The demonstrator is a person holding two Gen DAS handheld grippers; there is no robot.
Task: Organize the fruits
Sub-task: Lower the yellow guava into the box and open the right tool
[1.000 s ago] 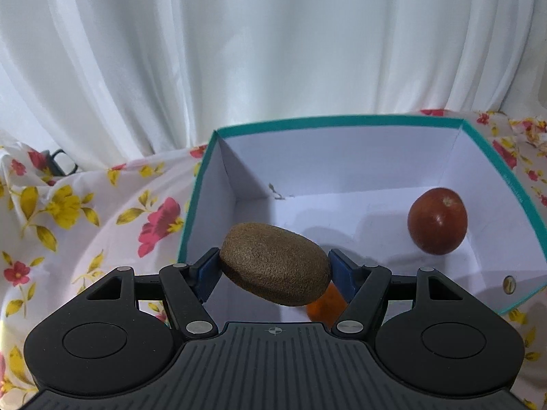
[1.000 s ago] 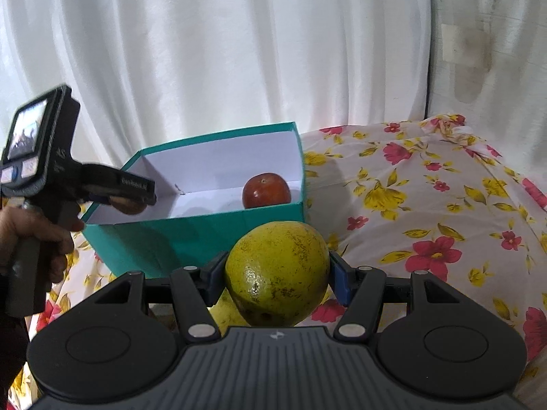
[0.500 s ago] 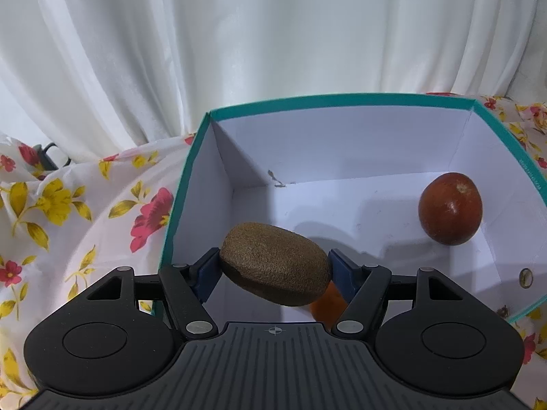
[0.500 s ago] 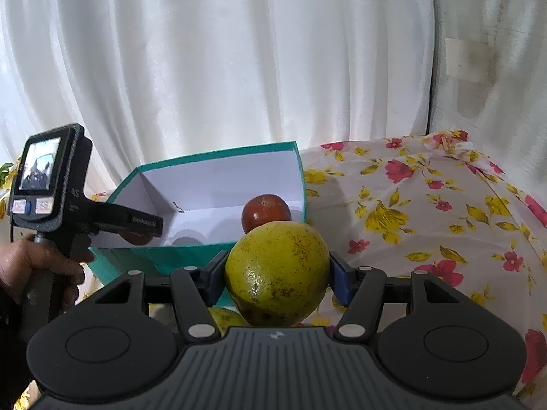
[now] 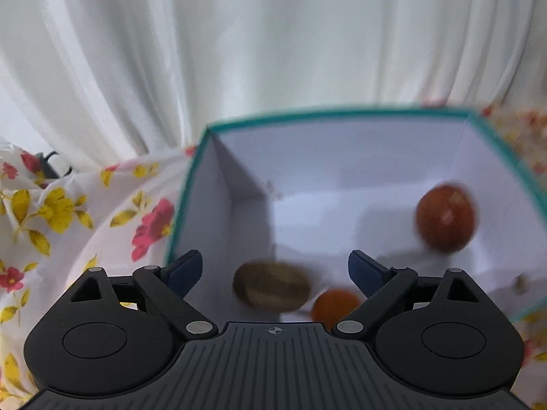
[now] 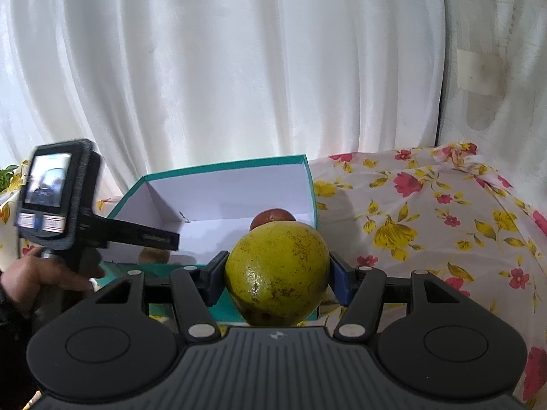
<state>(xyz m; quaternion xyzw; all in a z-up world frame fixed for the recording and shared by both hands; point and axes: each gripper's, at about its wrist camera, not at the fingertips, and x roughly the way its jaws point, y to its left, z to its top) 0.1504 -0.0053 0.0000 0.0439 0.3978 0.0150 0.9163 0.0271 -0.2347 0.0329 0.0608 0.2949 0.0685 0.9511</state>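
1. Left tool [image 5: 275, 268]: jaws just spread wide, clear of the fuzzy brown oval kiwi [image 5: 271, 285], which shows blurred below them inside the teal-rimmed white cardboard box [image 5: 342, 114], near its front-left corner.
2. Small orange round fruit [image 5: 336, 304] lies just beside the kiwi; dark red round fruit [image 5: 444, 222] sits toward the box's right wall.
3. Right tool [image 6: 277, 275]: pinching a large yellow-green round citrus [image 6: 277, 273], in front of the box's near wall, above the floral cloth [image 6: 427, 222].
4. Risk: the kiwi may bounce into the orange fruit; the heavy citrus could bruise fruit if released high.
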